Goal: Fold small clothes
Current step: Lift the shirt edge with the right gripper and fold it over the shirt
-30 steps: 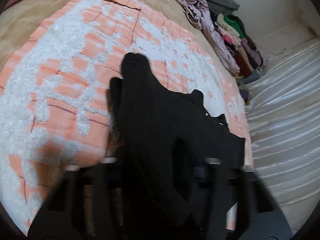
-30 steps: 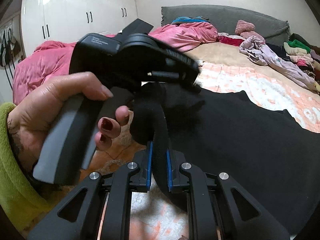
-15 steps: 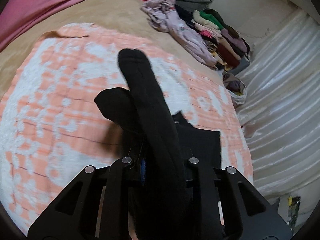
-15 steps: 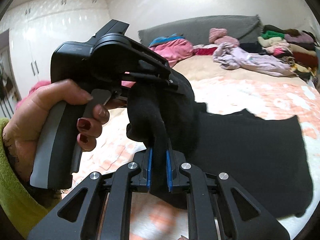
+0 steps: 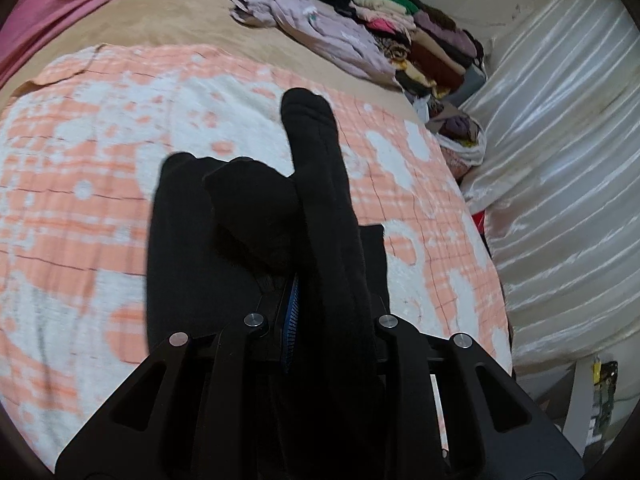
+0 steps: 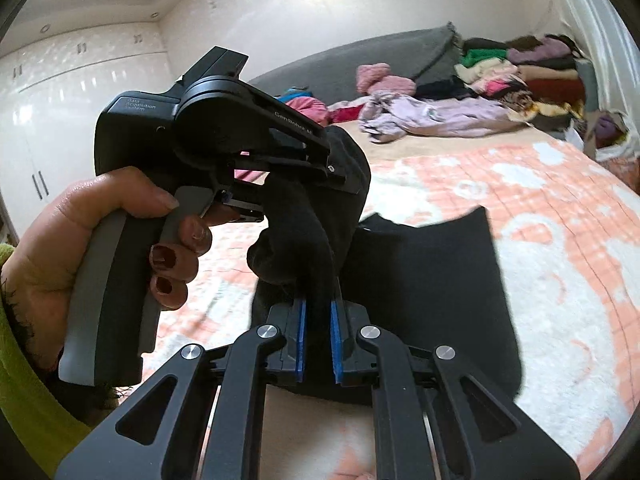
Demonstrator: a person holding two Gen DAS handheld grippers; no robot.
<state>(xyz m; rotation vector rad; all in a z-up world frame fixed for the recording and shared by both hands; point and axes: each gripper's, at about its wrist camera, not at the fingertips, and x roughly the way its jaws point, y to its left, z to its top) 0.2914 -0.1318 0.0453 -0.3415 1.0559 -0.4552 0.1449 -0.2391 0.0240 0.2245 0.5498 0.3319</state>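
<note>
A small black garment (image 6: 420, 280) hangs lifted over the orange-and-white blanket (image 6: 540, 216). My right gripper (image 6: 318, 320) is shut on a bunched edge of it between the blue pads. Just beyond, a hand (image 6: 100, 216) holds my left gripper (image 6: 340, 176), which is clamped on the same edge. In the left wrist view the black garment (image 5: 320, 208) stands up thick between the fingers of the left gripper (image 5: 320, 316) and hides the right pad. Its lower part drapes down over the blanket (image 5: 100, 160).
A lilac garment (image 5: 320, 28) lies crumpled on the beige bedspread (image 5: 160, 12). A pile of folded clothes (image 5: 420, 36) sits at the bed's far corner. Shiny white fabric (image 5: 560, 160) runs along the bed's right side. A pink duvet (image 5: 48, 4) is at the far left.
Both grippers have risen and swung across the bed with the black garment. It has come up off the blanket and hangs from them. The wrists have rolled.
</note>
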